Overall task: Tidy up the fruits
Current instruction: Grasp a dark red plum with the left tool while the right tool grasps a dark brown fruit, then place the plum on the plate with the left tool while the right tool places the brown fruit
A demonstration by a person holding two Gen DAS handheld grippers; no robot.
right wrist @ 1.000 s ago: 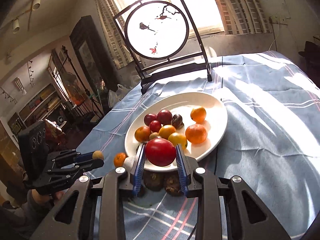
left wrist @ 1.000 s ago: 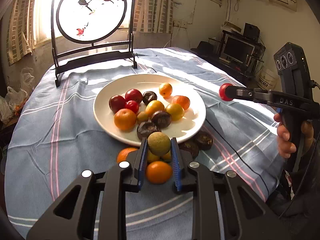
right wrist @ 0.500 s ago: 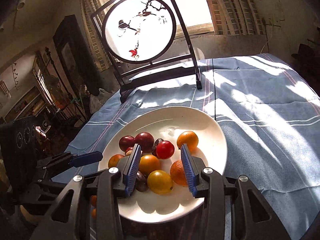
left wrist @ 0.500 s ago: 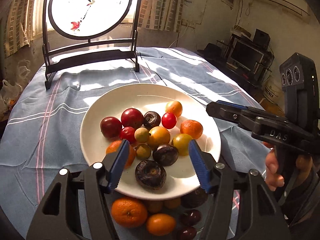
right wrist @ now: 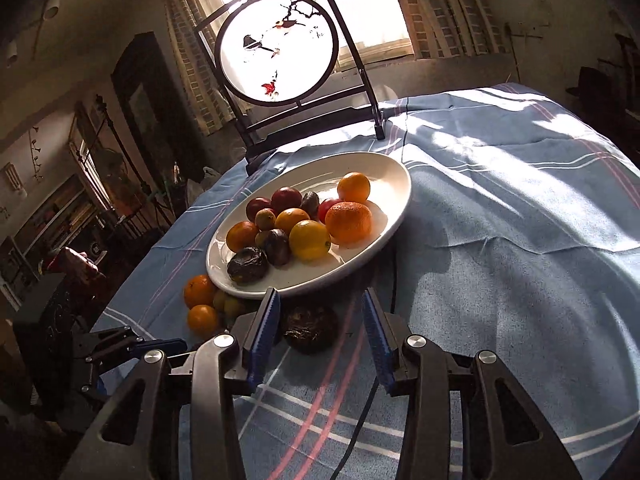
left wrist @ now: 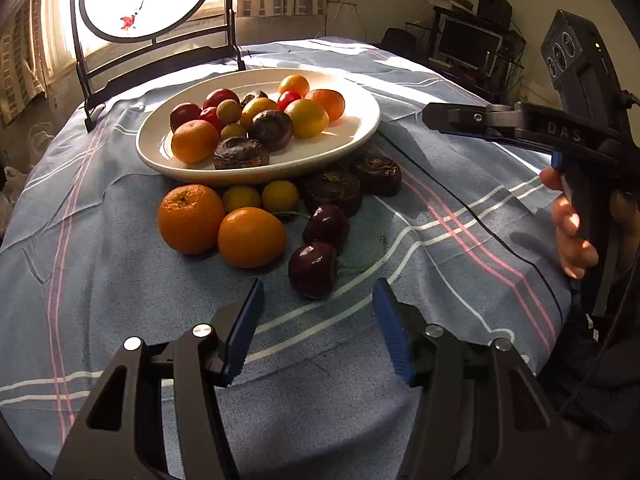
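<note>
A white plate (left wrist: 360, 128) heaped with oranges, red fruit and dark wrinkled fruit sits on the blue striped cloth (left wrist: 440, 216) covering the worktop. More fruit lies loose just near of the plate: two oranges (left wrist: 250, 236), small yellow fruit, two dark cherries (left wrist: 313, 264) and dark wrinkled fruit (right wrist: 310, 326). The left hand-held gripper (left wrist: 318, 330) is empty, its jaws closing just near of a cherry. The right hand-held gripper (right wrist: 320, 338) stands open around a wrinkled fruit, pads clear.

Glossy glazed plate (left wrist: 360, 128), matt woven tablecloth (left wrist: 440, 208), shiny cherry (left wrist: 313, 270), wrinkled passion fruit (right wrist: 310, 328).
</note>
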